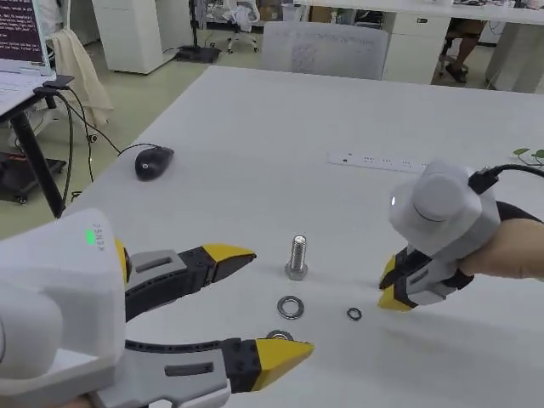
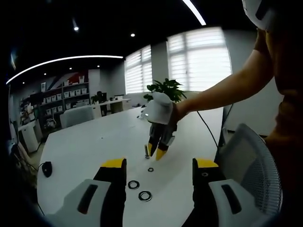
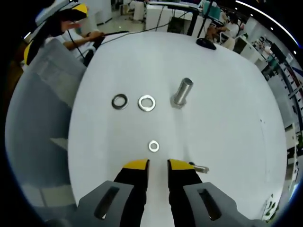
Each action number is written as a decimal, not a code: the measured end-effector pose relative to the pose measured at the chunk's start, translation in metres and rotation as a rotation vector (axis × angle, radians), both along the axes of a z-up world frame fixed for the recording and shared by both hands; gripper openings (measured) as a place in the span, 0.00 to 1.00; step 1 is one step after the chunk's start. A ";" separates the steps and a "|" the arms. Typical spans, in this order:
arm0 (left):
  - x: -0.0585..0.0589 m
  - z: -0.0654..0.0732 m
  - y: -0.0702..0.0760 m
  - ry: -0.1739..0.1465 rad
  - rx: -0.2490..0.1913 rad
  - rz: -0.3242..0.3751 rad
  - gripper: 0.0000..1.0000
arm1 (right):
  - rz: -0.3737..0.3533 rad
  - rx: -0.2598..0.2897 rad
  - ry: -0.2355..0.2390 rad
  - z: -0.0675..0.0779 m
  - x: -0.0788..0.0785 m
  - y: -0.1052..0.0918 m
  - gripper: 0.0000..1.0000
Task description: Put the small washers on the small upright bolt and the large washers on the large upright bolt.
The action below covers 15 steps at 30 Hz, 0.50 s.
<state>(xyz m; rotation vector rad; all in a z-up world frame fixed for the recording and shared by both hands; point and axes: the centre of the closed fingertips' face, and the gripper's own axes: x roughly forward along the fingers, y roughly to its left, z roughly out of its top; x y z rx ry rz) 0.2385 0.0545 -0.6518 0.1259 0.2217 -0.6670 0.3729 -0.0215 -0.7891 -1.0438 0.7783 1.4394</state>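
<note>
Head view: washer (image 1: 279,335) behind left tool (image 1: 282,300)

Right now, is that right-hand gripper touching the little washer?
Apart. In the right gripper view, a strip of bare table lies between the small washer and the tips of the right gripper.

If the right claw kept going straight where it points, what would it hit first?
Probably the small washer, lying on the white table just ahead of the right gripper. The gripper tilts downward, so it might touch the table just short of the washer; depth is unclear.
</note>
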 end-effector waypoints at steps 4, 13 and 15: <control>-0.004 0.000 0.001 0.000 0.000 0.007 0.55 | 0.015 -0.015 0.015 -0.011 -0.007 0.006 0.17; -0.009 0.004 0.007 -0.009 -0.002 0.030 0.55 | -0.009 -0.029 0.030 -0.028 -0.005 0.017 0.21; -0.010 0.004 0.009 -0.011 -0.003 0.037 0.55 | -0.021 -0.033 0.031 -0.030 -0.002 0.017 0.21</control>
